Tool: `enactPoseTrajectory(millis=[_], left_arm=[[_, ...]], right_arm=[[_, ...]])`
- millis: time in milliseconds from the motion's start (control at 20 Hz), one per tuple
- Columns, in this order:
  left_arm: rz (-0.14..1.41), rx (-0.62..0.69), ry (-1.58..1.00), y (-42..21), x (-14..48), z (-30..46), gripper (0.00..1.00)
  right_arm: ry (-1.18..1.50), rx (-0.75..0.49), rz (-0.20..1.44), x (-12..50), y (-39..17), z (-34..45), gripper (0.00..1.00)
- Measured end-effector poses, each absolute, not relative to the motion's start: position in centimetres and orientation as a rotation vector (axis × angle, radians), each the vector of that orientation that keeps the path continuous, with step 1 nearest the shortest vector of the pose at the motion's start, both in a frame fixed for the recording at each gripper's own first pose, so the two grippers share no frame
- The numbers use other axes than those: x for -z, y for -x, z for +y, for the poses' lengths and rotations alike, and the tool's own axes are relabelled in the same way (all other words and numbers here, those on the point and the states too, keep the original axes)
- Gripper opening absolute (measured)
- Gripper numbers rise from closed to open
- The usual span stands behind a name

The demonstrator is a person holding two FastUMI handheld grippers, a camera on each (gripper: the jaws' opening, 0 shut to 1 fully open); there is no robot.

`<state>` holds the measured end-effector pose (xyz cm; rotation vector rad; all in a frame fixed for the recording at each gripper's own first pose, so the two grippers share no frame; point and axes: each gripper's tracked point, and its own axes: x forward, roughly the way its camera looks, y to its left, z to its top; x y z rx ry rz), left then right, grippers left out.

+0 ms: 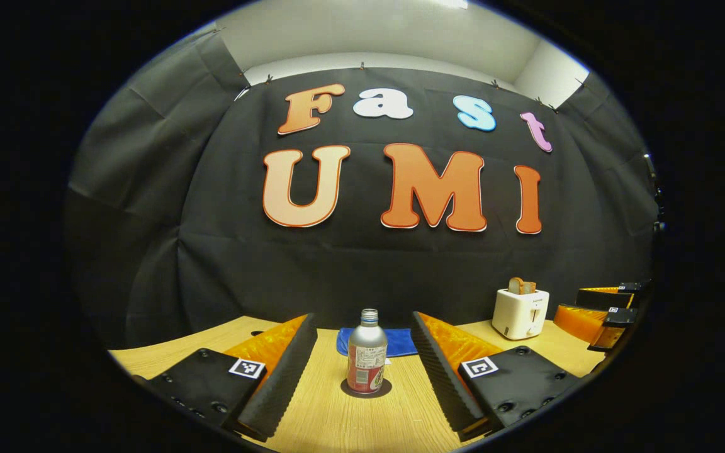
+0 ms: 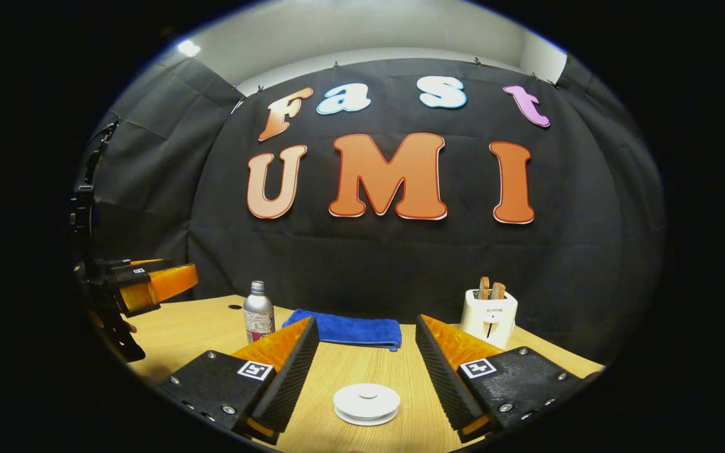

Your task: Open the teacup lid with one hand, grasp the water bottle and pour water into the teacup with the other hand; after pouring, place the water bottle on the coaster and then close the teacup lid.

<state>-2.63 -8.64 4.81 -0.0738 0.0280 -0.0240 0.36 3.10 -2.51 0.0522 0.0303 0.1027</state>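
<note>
Nearest the right gripper's camera, the white teacup lid point(image 2: 366, 401) lies flat on the wooden table point(image 2: 362, 365), low between the two spread fingers of the right gripper point(image 2: 365, 368), which touch nothing; its jaws stand wide apart. Beyond it a folded blue cloth point(image 2: 345, 329) lies toward the back wall, with the water bottle point(image 2: 258, 312) upright just to its left and a white toaster point(image 2: 489, 317) holding two slices of bread off to the right. At the left edge of that view the other gripper hangs above the table. In the left gripper view, the left gripper point(image 1: 364, 362) is likewise opened wide, and the silver bottle with its red label stands upright on a dark round coaster point(image 1: 366, 389), centred between the fingers but clear of both. The blue cloth lies just behind the bottle, the toaster well to the right.
</note>
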Motion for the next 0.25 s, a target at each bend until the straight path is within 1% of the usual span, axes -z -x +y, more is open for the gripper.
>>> enactPoseTrajectory(millis=[150,200,250], left_arm=[[0.024,0.017,0.056,3.3,-4.6,-8.9,0.97],[0.017,0.02,0.052,3.4,-4.5,-9.2,0.98],[0.019,0.018,0.042,3.7,-4.2,-9.4,0.98]], right_arm=[[-0.044,-0.115,0.036,2.9,0.1,3.4,0.93],[-0.041,-0.11,0.043,3.2,0.0,3.3,0.88],[-0.042,-0.111,0.052,3.6,0.1,3.2,0.89]])
